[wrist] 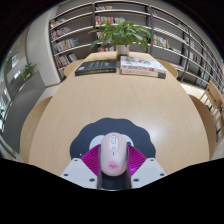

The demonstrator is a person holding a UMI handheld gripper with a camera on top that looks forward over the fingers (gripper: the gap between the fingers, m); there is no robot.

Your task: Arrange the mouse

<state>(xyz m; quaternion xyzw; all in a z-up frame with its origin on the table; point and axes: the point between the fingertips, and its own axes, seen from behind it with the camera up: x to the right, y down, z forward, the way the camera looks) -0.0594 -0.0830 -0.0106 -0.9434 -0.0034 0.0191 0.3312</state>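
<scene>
Hand-held gripper [113, 160] appears clamped on a white mouse [114, 154] over a grey mouse mat [113, 128], near edge of worktop [110, 95].

no readable text, book [97, 68] covers illegible

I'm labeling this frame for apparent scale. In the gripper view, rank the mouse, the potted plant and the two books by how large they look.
Largest to smallest as they look:
1. Potted plant
2. Mouse, between the tongs; nearness inflates it, so its rank against the plant is unsure
3. Right book and dark left book: alike, not ranked
</scene>
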